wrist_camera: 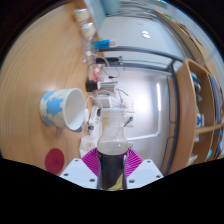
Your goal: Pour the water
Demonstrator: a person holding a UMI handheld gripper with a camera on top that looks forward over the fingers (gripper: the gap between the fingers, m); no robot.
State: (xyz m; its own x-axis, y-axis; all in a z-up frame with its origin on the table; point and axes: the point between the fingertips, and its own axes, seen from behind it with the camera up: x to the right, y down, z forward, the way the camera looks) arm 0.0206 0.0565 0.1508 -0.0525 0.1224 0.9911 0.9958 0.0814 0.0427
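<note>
My gripper (pixel 112 165) is shut on a clear plastic bottle (pixel 112 140) with a dark label; both pink pads (pixel 92 162) press on its sides. The bottle points forward along the fingers, its neck and cap reaching toward the table ahead. The whole scene is rolled to one side. A white cup (pixel 64 108) with a blue handle stands on the wooden table (pixel 40 70), just left of the bottle's neck. Its opening faces the bottle. I see no water flowing.
A pink round object (pixel 55 158) lies on the table near the left finger. Small bottles and clutter (pixel 105 75) stand farther back on the table. Wooden shelving (pixel 197 100) lines the right side, and a pale wall lies beyond.
</note>
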